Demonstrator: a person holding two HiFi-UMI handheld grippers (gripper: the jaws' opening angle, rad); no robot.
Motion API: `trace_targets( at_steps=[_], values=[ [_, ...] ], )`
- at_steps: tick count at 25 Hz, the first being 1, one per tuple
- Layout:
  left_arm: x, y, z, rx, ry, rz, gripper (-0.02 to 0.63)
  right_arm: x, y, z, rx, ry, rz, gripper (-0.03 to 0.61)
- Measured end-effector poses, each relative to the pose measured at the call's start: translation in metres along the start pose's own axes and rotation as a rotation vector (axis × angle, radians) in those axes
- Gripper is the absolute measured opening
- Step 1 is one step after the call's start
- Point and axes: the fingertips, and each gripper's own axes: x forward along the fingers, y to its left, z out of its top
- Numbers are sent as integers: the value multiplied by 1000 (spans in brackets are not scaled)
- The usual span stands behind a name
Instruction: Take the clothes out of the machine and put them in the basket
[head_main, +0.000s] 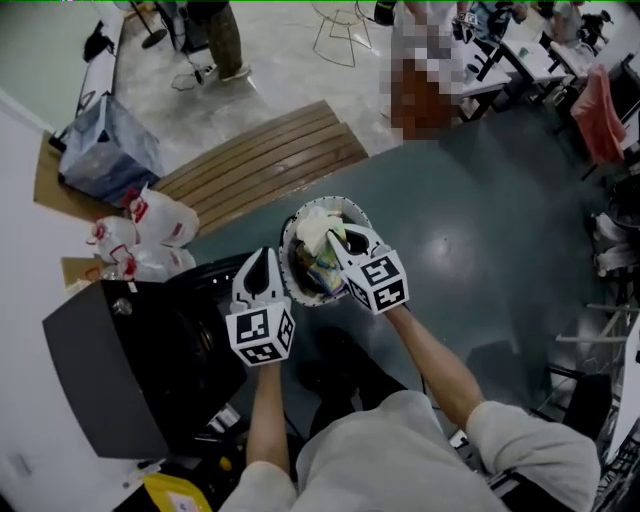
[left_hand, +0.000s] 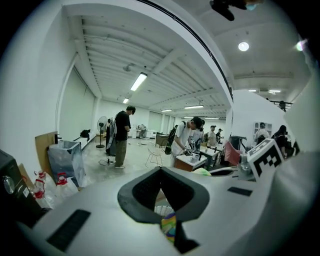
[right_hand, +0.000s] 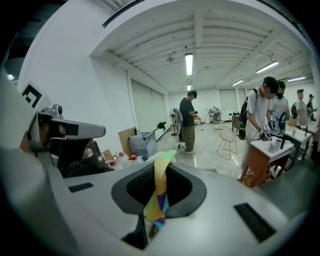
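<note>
Since the right gripper (head_main: 338, 240) is clamped tight on the yellow-purple-blue cloth garment (right_hand: 160, 185) right over the round white mesh basket (head_main: 352, 205), w/ the left gripper (head_main: 262, 255) jaws pinched together on a bit of it too, this is the drop-off step imo. Next move prob needs both jaws opened so it falls in, then back to the black boxy machine (head_main: 110, 370).

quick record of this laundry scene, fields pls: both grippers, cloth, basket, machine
left gripper: beside the basket, jaws close together; colourful scrap at the tips, grip unclear
right gripper: shut on the multicoloured cloth, above the basket
basket: round, white, on the dark floor, holds pale clothes
machine: black, left of the basket
</note>
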Motion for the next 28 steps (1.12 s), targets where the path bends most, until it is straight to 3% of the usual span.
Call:
trace_targets(
  at_steps=[16, 17, 18, 19, 20, 28],
  values=[
    [67, 41, -131, -61, 125, 31, 18, 85, -31, -167, 80, 202, -17, 55],
    [70, 41, -138, -66, 133, 30, 18, 91, -33, -178, 100, 218, -9, 74],
    [73, 40, -145, -70, 138, 27, 18, 97, -35, -187, 128, 225, 0, 137],
    [76, 39, -151, -74, 141, 23, 18, 101, -39, -193, 152, 224, 3, 242],
    [78, 38, -156, -76, 144, 20, 18, 104, -41, -198, 167, 221, 0, 276],
    [71, 22, -171, -88, 164, 15, 18, 81, -38, -200, 115, 195, -6, 282]
  ],
)
